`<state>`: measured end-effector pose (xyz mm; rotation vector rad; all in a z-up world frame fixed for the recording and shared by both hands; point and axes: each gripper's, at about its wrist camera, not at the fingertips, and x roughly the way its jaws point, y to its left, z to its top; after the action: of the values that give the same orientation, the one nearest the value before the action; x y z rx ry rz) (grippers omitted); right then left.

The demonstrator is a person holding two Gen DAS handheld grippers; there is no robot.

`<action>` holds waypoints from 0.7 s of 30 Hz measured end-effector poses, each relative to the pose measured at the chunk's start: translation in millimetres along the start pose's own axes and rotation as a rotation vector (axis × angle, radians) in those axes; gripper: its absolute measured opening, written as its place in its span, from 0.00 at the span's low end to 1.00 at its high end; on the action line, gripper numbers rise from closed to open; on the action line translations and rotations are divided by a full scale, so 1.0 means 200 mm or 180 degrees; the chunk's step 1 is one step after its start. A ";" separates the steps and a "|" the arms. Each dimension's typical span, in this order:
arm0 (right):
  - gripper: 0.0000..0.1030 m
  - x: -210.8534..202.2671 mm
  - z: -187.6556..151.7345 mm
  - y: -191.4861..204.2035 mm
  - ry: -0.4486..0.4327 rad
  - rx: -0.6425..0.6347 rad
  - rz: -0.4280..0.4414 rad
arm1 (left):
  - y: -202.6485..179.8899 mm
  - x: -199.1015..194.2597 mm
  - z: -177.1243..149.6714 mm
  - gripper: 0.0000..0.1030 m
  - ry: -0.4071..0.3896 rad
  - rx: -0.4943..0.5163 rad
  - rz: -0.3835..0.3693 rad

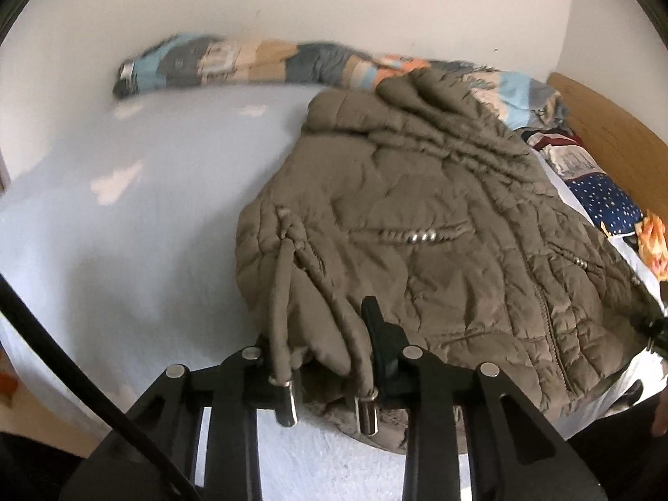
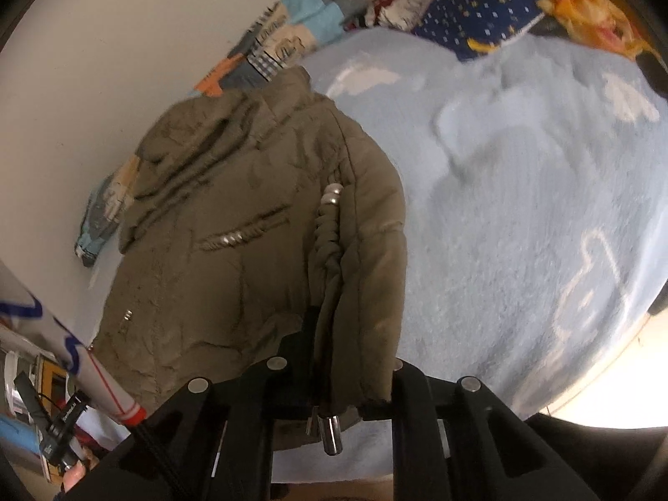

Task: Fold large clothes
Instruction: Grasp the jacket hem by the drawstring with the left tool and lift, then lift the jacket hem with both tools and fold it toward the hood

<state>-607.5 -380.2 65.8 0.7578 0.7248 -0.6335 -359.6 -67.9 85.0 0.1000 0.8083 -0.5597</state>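
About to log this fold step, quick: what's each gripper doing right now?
Left gripper: shut on the jacket hem.
Right gripper: shut on the jacket's hem at the other corner.

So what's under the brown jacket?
The jacket lies on a pale blue blanket with white cloud shapes. Whatever else may be beneath the jacket is covered.

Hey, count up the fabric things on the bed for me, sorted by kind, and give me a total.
Quilted olive jacket: 1
Patchwork blanket: 1
Navy dotted cloth: 1
Orange cloth: 1
Light blue bed cover: 1
Total: 5
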 end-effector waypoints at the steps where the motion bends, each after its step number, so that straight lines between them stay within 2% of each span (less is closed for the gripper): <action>1: 0.13 -0.01 0.00 0.01 -0.0029 -0.0024 0.0005 | -0.01 -0.01 0.01 0.26 -0.0044 0.0028 -0.0003; 10: 0.11 -0.17 0.02 0.10 -0.0338 -0.0291 0.0030 | 0.00 -0.11 0.04 0.22 -0.0180 0.0050 -0.0069; 17: 0.11 -0.28 -0.01 0.11 -0.0352 -0.0347 0.0158 | 0.01 -0.19 0.12 0.22 -0.0319 0.0090 -0.0122; 21: 0.11 -0.32 0.06 0.16 -0.0379 -0.0399 0.0221 | 0.01 -0.20 0.22 0.22 -0.0398 0.0164 -0.0122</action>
<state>-618.3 -355.8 131.7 0.6218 0.6201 -0.5600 -352.3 -62.4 142.5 0.0961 0.6756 -0.6169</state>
